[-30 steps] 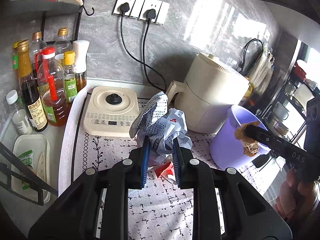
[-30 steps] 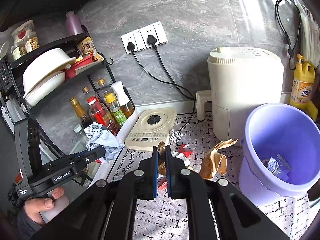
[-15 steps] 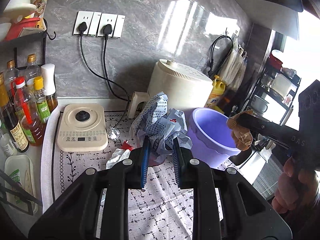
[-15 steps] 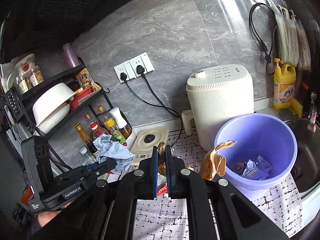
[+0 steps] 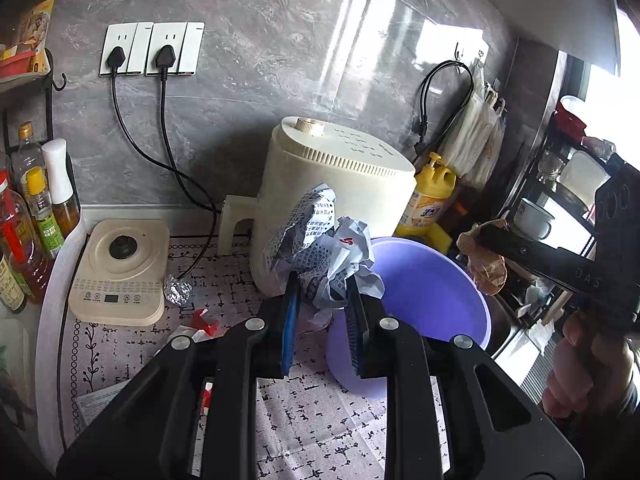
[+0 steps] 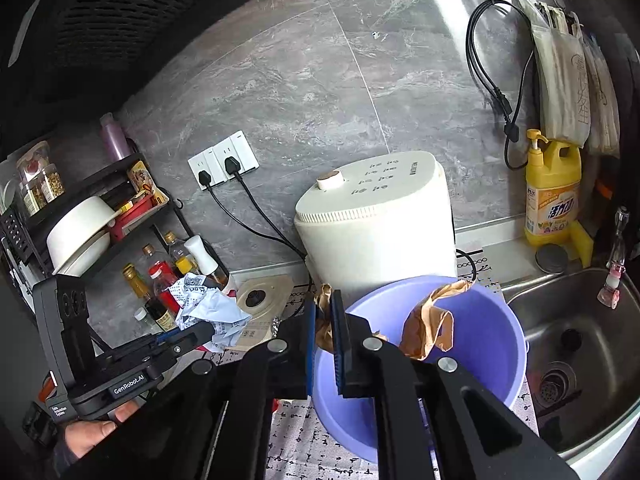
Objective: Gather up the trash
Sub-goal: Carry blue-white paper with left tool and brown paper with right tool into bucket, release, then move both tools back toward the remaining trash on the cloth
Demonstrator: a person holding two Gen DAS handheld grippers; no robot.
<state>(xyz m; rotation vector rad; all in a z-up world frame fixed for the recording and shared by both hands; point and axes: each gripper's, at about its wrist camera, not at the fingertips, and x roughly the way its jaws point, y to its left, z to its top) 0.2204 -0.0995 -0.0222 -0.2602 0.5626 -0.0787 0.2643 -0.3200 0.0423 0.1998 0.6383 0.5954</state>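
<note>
A: What changed?
B: Both wads have travelled over the purple plastic bucket (image 6: 472,344), lower centre. Right gripper (image 6: 325,322) has just begun loosening its fingers around crumpled brown paper (image 6: 428,326).
A: Left gripper (image 5: 322,300)?
B: Still clamping the crumpled printed white paper (image 5: 320,240).

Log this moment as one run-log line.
left gripper: holds printed paper wad | right gripper: jaws just opening, brown paper between | over purple bucket

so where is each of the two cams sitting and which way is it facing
Left wrist: on the left gripper, facing the purple bucket; its fingers pinch printed paper, and the right gripper and hand show.
Right wrist: on the right gripper, over the same bucket beside the sink; brown paper between its just-opening fingers, left gripper alongside.
Shared: bucket, cream appliance, wall sockets.
</note>
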